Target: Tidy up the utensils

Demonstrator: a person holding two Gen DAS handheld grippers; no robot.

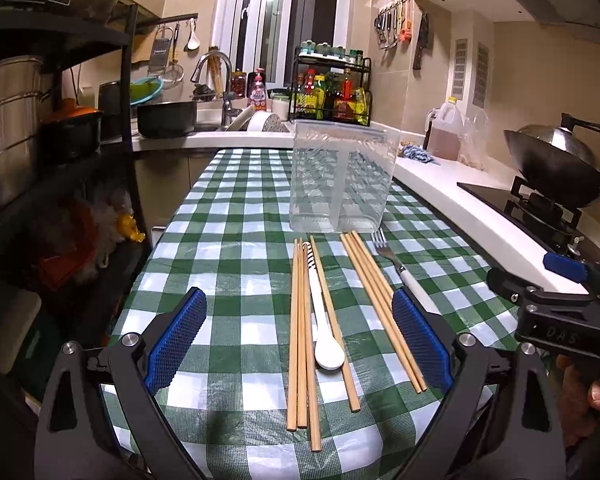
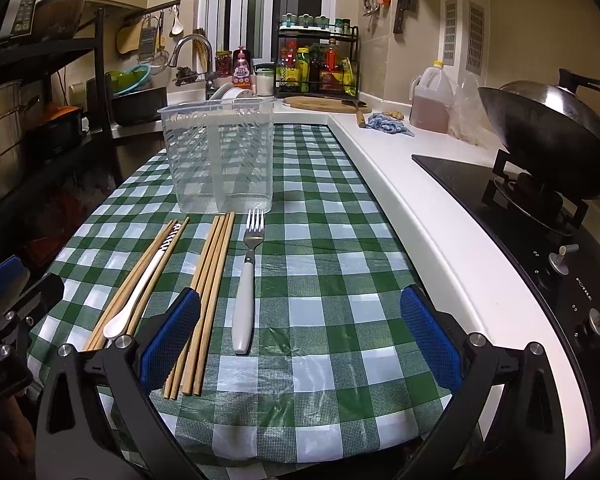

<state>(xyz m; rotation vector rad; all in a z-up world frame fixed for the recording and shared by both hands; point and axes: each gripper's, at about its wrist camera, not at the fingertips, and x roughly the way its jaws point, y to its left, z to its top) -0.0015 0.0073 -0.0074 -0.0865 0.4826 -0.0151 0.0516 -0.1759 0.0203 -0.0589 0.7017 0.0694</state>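
This place is a home kitchen. On the right stands a gas stove (image 2: 540, 216) with a dark wok (image 2: 548, 136) on it. At the back there is a sink with a curved faucet (image 1: 214, 66), and washed dishes stand near it. A black rack (image 1: 332, 88) holds bottles of sauce and spice jars. Cooking tools and a cleaver (image 1: 421, 42) hang on the tiled wall. A big oil jug (image 2: 430, 98) stands on the white counter (image 2: 384, 152). The table (image 2: 320, 280) has a green checked cloth.
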